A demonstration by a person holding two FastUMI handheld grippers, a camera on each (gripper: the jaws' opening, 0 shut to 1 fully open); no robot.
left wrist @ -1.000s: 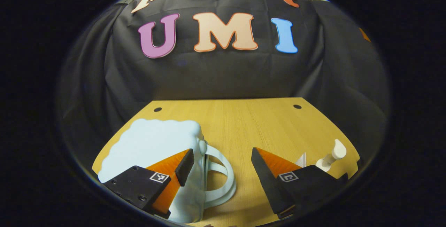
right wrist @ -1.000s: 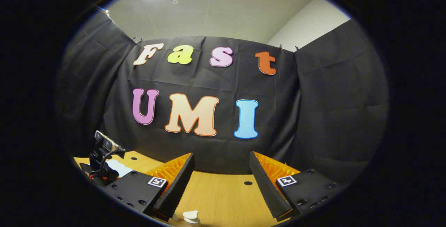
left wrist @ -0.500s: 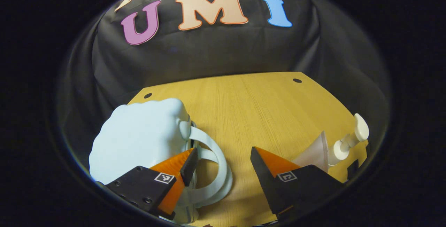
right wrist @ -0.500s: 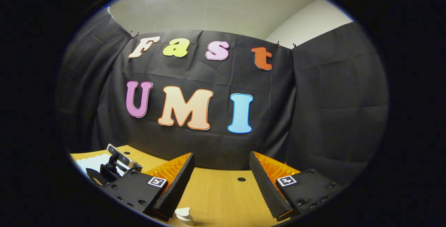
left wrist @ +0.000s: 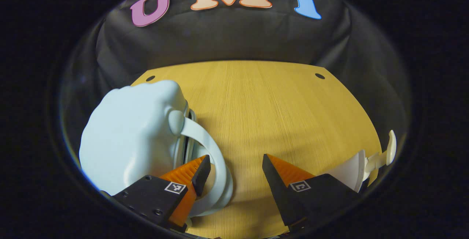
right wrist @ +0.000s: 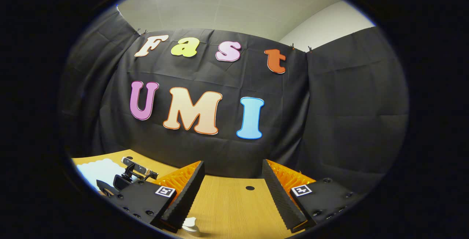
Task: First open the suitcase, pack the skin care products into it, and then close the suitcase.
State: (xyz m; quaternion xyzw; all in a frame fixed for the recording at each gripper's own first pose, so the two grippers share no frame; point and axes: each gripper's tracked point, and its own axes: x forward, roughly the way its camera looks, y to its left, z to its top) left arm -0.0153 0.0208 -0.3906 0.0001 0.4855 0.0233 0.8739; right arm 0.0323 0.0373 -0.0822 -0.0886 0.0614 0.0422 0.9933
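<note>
A pale blue cloud-shaped suitcase point(left wrist: 128, 136) lies closed on the wooden table point(left wrist: 271, 110) at the left of the left gripper view, its looped handle point(left wrist: 209, 158) toward me. My left gripper point(left wrist: 234, 165) is open above the table, its left finger just above the handle loop. At the right edge lies a white pump bottle point(left wrist: 362, 162) on its side. In the right gripper view my right gripper point(right wrist: 232, 173) hangs open over the table, with the pump head point(right wrist: 190, 225) just below its left finger. The suitcase point(right wrist: 100, 169) and the left gripper's camera point(right wrist: 137, 167) show at lower left.
Black cloth walls close in the table on the far and side edges. Two small round holes point(left wrist: 319, 76) mark the table's far corners. Bare wood stretches between the suitcase and the bottle.
The left gripper has tilted down and moved in toward the suitcase handle, which now sits larger and closer. The right gripper drifted slightly; the left gripper's camera moved right in its view.
</note>
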